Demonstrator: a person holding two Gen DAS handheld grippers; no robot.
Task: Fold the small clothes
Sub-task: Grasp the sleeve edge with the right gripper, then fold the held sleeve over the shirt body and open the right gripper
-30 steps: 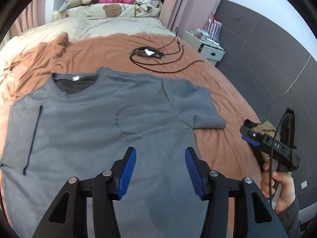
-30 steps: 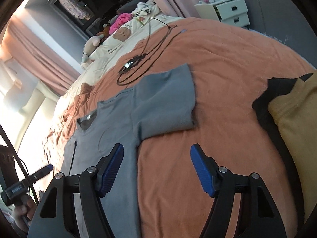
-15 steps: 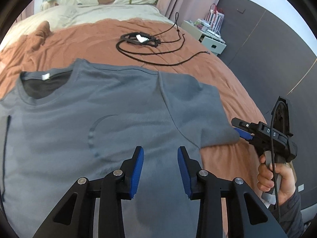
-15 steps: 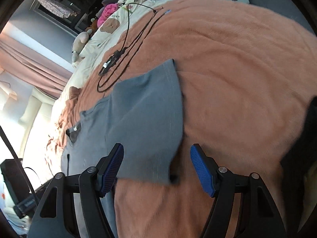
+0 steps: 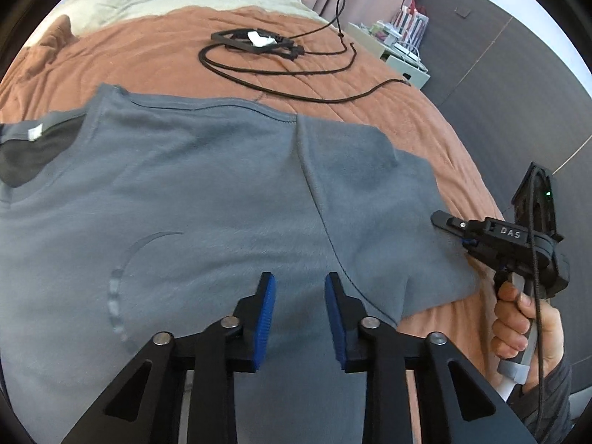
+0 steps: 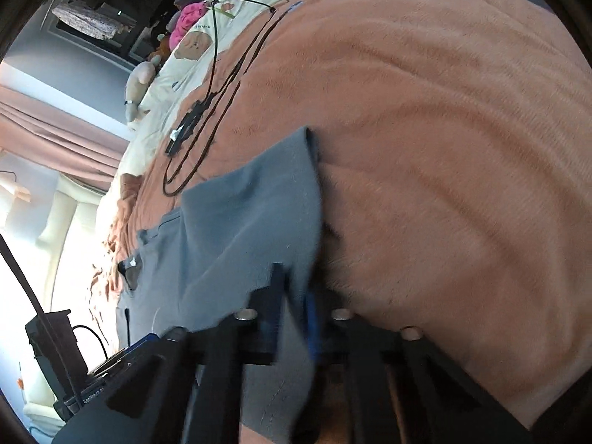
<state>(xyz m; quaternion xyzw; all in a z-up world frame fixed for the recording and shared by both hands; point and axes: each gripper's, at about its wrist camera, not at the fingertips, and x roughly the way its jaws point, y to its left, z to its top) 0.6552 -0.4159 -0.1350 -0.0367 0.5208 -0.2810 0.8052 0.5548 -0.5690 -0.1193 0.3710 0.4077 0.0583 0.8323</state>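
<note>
A grey T-shirt (image 5: 185,192) lies flat, neck to the left, on the orange-brown blanket (image 5: 148,51). My left gripper (image 5: 299,292) hangs low over the shirt's body beside the armpit seam. Its jaws are closing; a narrow gap remains between the blue pads (image 5: 266,310), and grey cloth shows through it. At the right, a hand holds my right gripper (image 5: 440,218), which is shut on the outer hem of the sleeve (image 5: 370,199). In the right wrist view, blurred, the right gripper (image 6: 296,288) pinches the sleeve (image 6: 259,214) edge between its fingers.
A black cable loop with a small black device (image 5: 255,40) lies on the blanket beyond the shirt. Pillows and plush toys (image 6: 140,77) sit at the bed's head. A white nightstand (image 5: 403,63) and a dark wall panel (image 5: 499,74) border the bed's right edge.
The left gripper came forward and down over the shirt while its jaws narrowed. The right gripper moved in to the sleeve and shut on its hem.
</note>
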